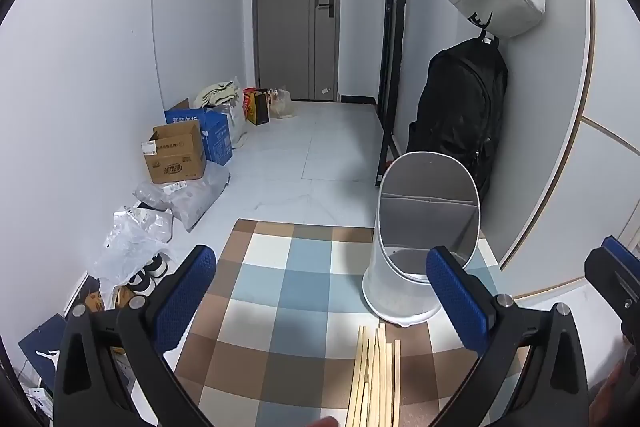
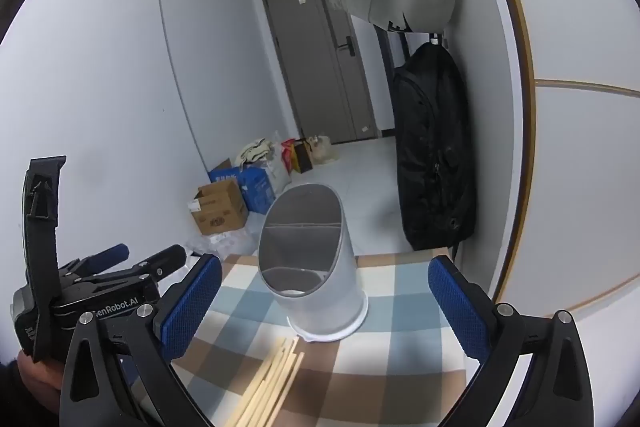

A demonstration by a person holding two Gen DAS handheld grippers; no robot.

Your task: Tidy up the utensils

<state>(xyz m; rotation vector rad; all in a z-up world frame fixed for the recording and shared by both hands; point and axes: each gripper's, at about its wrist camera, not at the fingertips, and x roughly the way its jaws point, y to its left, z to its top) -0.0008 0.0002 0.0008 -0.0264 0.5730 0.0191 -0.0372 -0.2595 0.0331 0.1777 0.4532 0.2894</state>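
the chopsticks (image 1: 376, 375) lie bundled on the checked worktop (image 1: 280, 287), long axis pointing toward the holder (image 1: 416, 247) just beyond their tips. both the left tool (image 1: 320, 303) and right tool (image 2: 324, 307) are released, empty, straddling the bundle; the left looks nearer.

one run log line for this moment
stage: before pickup | left claw: open, empty | right claw: open, empty | chopsticks: bundled on checkered tablecloth | utensil holder: upright, empty

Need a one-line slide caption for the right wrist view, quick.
Open right gripper faces the white utensil holder on the checkered cloth, bamboo chopsticks lying loose before it, left gripper alongside.
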